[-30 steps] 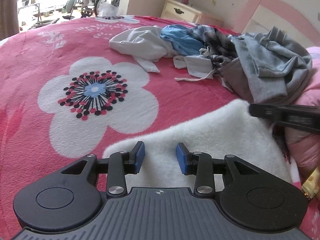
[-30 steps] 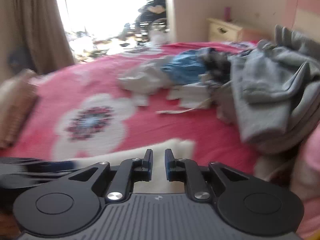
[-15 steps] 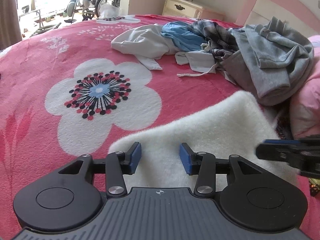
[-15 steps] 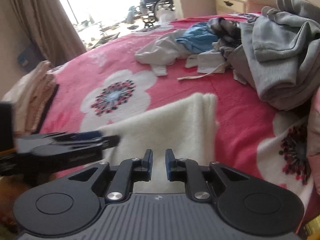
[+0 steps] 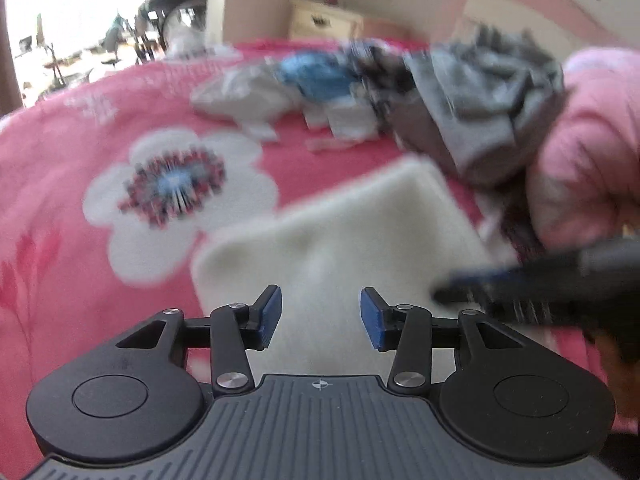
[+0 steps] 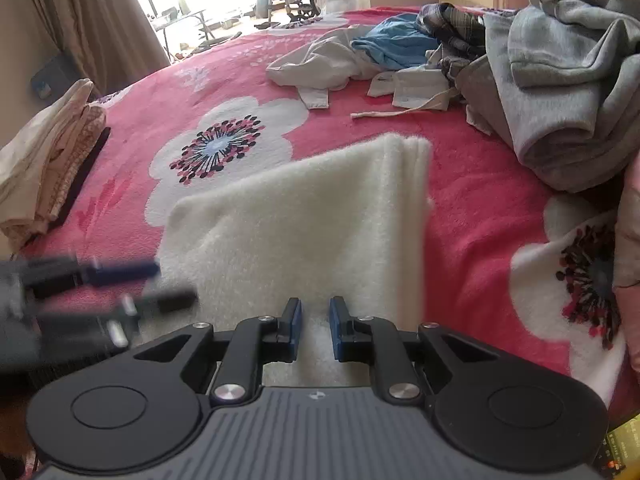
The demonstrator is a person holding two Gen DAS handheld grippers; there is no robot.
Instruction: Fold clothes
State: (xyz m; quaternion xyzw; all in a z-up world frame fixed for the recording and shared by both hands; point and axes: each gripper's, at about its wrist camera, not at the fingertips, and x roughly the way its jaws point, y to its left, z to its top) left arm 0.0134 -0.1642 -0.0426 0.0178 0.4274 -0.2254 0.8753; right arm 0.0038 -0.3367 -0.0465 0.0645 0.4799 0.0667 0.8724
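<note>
Fleece garment (image 6: 312, 224) lies folded near the bed's (image 6: 472, 216) front edge; left gripper (image 5: 321, 314) spread, right gripper (image 6: 315, 326) narrowly parted, both empty, likely poised to grab.

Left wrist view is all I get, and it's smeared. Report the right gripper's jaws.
Observer: The right gripper sits over the near edge of the white fleece. Its pads stand a narrow gap apart with fleece showing between them. I cannot tell whether it is pinching.
Operator: Describe the fleece's right edge.
Observer: Several thicknesses lie stacked along that edge, so the fleece is already folded.
Operator: Name anything beside it that I miss.
Observer: A beige folded stack lies at the edge of the bedspread, on the far left of the right wrist view and apart from the fleece.
</note>
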